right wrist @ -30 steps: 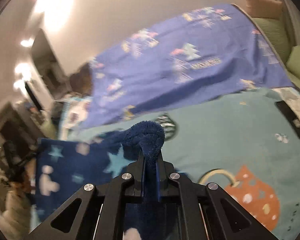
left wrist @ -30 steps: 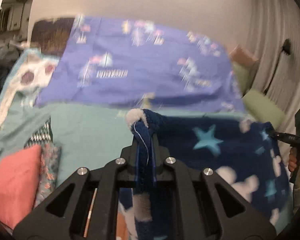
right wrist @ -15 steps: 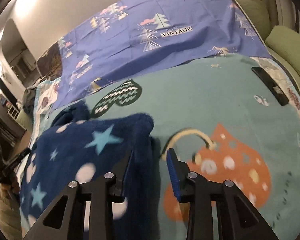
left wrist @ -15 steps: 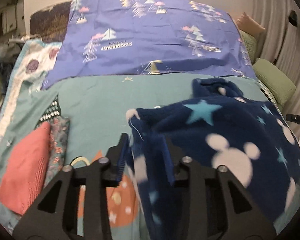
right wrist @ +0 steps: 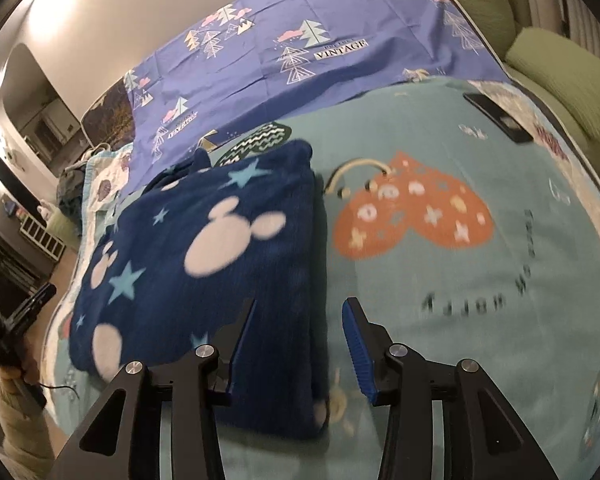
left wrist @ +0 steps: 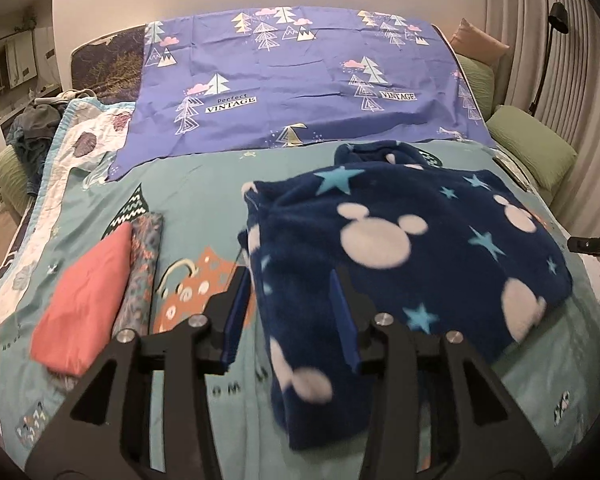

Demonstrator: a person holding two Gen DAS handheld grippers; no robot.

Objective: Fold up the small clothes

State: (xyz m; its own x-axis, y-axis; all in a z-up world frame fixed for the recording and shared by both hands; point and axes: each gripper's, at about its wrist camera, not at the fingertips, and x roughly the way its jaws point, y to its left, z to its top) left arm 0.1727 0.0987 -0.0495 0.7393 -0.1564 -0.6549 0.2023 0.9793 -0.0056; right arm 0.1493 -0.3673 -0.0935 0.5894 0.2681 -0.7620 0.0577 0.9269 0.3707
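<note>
A dark blue fleece garment with white mouse heads and light blue stars lies folded on the teal bedspread. It also shows in the right wrist view. My left gripper is open and empty, hovering just above the garment's left front edge. My right gripper is open and empty above the garment's right front edge. The tip of the right gripper shows at the far right of the left wrist view.
A folded coral cloth and a folded patterned cloth lie at the left. A purple tree-print sheet covers the head of the bed. Green cushions sit at the right. A dark phone lies near the right edge.
Both grippers were shut on the garment's corners and held it up; they laid it down on the bed, opened, and drew back.
</note>
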